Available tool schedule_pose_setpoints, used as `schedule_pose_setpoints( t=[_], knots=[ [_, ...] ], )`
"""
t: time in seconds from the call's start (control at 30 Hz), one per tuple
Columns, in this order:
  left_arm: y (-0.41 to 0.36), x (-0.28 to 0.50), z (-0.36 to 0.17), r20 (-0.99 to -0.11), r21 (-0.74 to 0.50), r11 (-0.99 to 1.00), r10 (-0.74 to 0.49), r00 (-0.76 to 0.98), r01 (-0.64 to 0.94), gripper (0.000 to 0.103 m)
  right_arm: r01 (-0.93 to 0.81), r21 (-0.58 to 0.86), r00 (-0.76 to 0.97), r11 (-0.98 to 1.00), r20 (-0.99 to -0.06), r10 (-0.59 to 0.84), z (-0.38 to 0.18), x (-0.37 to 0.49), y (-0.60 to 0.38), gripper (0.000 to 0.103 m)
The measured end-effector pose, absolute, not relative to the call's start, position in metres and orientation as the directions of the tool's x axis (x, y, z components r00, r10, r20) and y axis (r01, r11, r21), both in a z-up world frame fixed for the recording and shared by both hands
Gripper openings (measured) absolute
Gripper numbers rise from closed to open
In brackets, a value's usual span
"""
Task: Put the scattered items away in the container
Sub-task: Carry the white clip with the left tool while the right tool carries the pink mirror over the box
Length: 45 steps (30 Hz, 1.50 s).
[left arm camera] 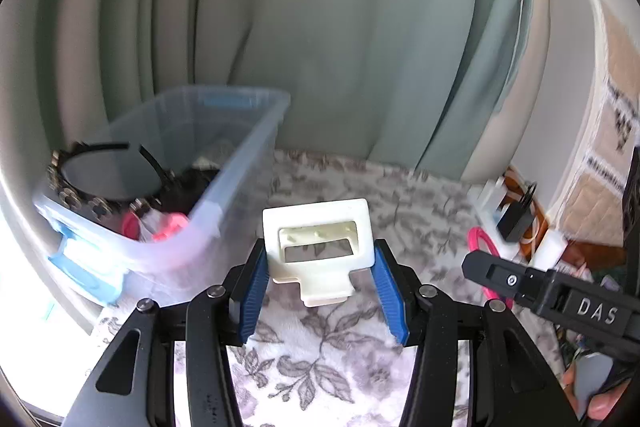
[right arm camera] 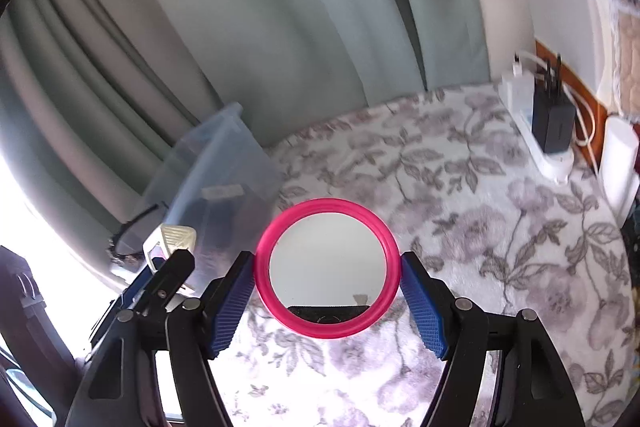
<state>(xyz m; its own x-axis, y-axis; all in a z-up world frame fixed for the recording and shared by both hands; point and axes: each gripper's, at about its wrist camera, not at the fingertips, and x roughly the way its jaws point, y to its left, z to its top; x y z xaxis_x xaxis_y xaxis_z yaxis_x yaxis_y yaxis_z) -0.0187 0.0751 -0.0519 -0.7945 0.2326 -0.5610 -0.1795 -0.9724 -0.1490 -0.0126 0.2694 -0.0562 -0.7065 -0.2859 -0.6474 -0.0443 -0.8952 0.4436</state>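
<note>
Already partly filled: clear container (left arm camera: 224,163) on floral blanket (left arm camera: 320,347) holds black studded headband (left arm camera: 80,195) and pink bits, blurred, probably clips. Two items outside, both in grip. Left gripper (left arm camera: 318,263) closed on white plastic frame (left arm camera: 318,243), pads against its sides, held just right of container; frame's stubby tab points back toward camera, long axis crosswise between pads. Right gripper (right arm camera: 327,277) clamps pink-rimmed round mirror (right arm camera: 327,269) by rim, face toward camera, well clear of container; round, so no long axis.
</note>
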Motion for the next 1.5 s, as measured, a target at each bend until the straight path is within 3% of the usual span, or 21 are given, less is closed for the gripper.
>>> schedule_pose_setpoints(
  t=[0.33,0.77,1.5],
  knots=[
    [0.05,0.007,-0.005,-0.46,-0.207,-0.959,0.27,-0.846,-0.193,0.052,0.015,0.424,-0.79,-0.906,-0.55,-0.27,-0.003,0.019,0.255,0.075],
    [-0.019,0.009,0.021,-0.388,-0.281,-0.958,0.168,-0.906,-0.058,0.052,0.139,0.369,-0.828,-0.919,-0.467,-0.312,0.044,0.031,0.213,0.075],
    [-0.111,-0.034,-0.008,-0.408,-0.421,-0.905,0.128,-0.904,0.062,0.052,0.317,0.286,-0.704,-0.905,-0.568,-0.426,0.023,-0.045,0.1,0.075]
  ],
)
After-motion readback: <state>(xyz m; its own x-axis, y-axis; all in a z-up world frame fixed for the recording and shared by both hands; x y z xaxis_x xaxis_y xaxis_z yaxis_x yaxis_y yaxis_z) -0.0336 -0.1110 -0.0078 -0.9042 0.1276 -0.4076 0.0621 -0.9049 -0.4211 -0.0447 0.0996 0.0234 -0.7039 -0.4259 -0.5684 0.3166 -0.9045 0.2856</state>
